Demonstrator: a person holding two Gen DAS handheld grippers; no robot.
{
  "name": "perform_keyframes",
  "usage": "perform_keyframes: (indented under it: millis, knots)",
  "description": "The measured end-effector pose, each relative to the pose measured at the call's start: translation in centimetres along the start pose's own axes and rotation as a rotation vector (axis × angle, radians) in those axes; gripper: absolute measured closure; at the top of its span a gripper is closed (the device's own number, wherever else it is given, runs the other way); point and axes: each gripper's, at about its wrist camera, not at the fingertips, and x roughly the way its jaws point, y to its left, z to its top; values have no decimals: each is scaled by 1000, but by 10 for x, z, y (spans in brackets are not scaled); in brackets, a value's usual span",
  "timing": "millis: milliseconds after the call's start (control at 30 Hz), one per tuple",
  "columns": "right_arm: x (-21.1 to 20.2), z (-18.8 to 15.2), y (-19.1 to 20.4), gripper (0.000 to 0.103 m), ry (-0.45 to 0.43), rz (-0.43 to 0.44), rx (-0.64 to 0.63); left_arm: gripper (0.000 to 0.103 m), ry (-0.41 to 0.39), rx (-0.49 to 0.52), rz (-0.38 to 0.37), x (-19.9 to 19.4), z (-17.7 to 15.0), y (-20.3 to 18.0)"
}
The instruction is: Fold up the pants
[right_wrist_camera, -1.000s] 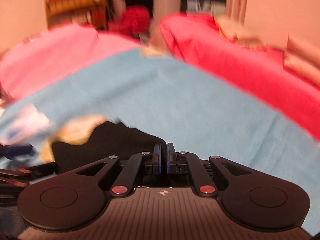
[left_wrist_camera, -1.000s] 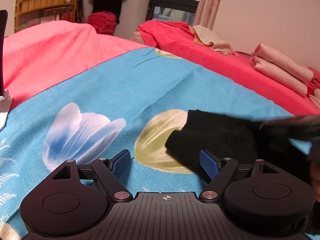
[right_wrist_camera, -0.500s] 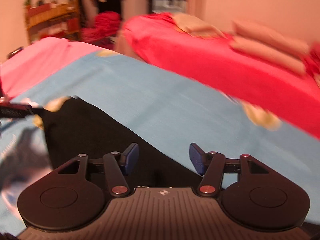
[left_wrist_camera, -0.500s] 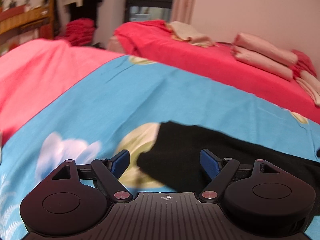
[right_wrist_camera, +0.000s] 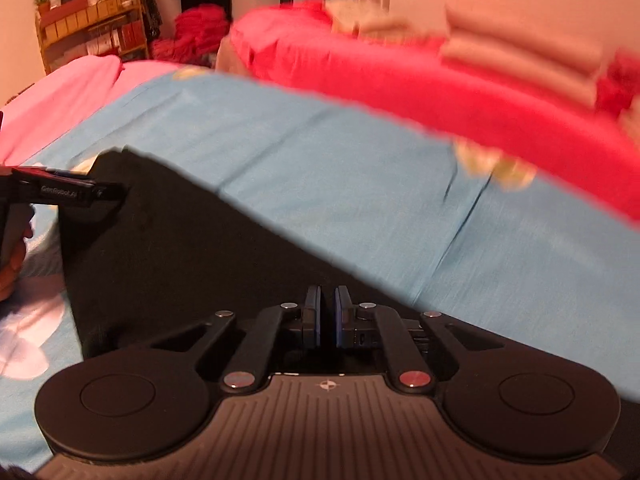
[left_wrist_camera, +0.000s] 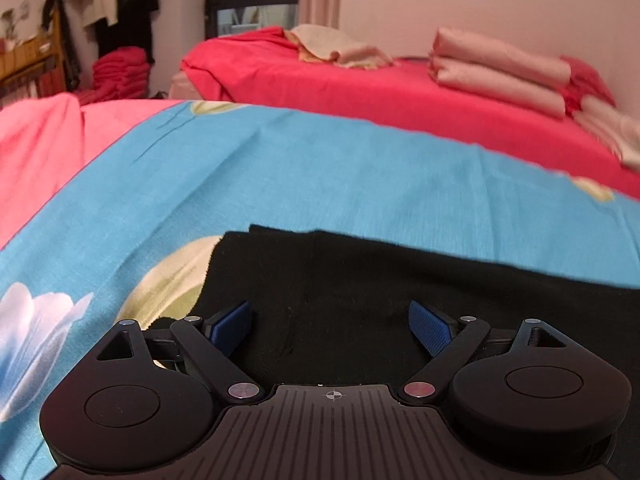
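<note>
While the near bed [left_wrist_camera: 340, 176] fills most of both views with its blue floral sheet, a second bed [left_wrist_camera: 360, 92] in red cover stands beyond it against the pale wall, with folded pink bedding [left_wrist_camera: 496, 68] stacked on its right part and a beige cloth [left_wrist_camera: 340, 50] crumpled near its far end. A pink blanket [left_wrist_camera: 36, 152] lies over the left side of the near bed. In the far left corner a wooden shelf [right_wrist_camera: 92, 28] carries boxes and small potted plants, with a heap of red textiles [left_wrist_camera: 120, 74] on the floor beside it and dark clothes hanging above.

The black pants [left_wrist_camera: 360, 300] lie flat on the blue sheet, close to the cameras, one end over a pale yellow flower in the print. In the right wrist view they stretch from the left hand-held gripper down to the right one, their far edge running as a straight diagonal.

The left hand-held gripper [left_wrist_camera: 330, 326] hangs low over the end of the pants with its blue pads [left_wrist_camera: 430, 330] spread wide and nothing between them. In the right wrist view it shows from the side [right_wrist_camera: 112, 194], at the pants' left corner, with part of a hand [right_wrist_camera: 12, 264] behind it.

The right hand-held gripper [right_wrist_camera: 328, 316] has just snapped closed: its pads stand pressed nearly together over the black cloth. Whether they pinch a fold of the pants I cannot tell, since the slit between them is dark.
</note>
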Motion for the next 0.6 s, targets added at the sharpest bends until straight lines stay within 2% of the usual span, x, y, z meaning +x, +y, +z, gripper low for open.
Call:
perform_keyframes:
  millis: [100, 133, 200, 233, 267, 333, 367, 400, 467, 500, 533, 600]
  knots:
    - [-4, 17, -16, 96, -88, -14, 89, 0, 9, -21, 5, 4, 2, 4]
    - [5, 17, -20, 96, -74, -16, 110, 0, 9, -14, 13, 6, 2, 4]
    - [34, 9, -22, 95, 29, -26, 127, 0, 12, 9, 33, 8, 1, 0]
    - [39, 5, -20, 94, 43, -31, 119, 0, 13, 20, 39, 8, 0, -1]
    - [33, 4, -19, 83, 10, -45, 119, 0, 13, 27, 43, 8, 1, -2]
    - [12, 5, -23, 67, -42, -48, 177, 0, 14, 31, 46, 8, 1, -2]
    - [0, 3, -28, 65, -62, -38, 216, 0, 16, 34, 49, 9, 2, -3]
    - [-12, 0, -33, 62, -76, -9, 257, 0, 18, 36, 55, 10, 2, -3]
    - [-30, -15, -48, 42, -81, 92, 359, 0, 19, 46, 63, 11, 2, -6]
    - [-34, -27, -59, 39, -69, 134, 405, 0, 20, 51, 66, 11, 2, -6]
    - [-36, -42, -65, 40, -50, 155, 438, 0, 21, 55, 70, 12, 2, -7]
    - [-41, -67, -94, 89, -50, 121, 492, 0, 24, 60, 75, 13, 2, -8]
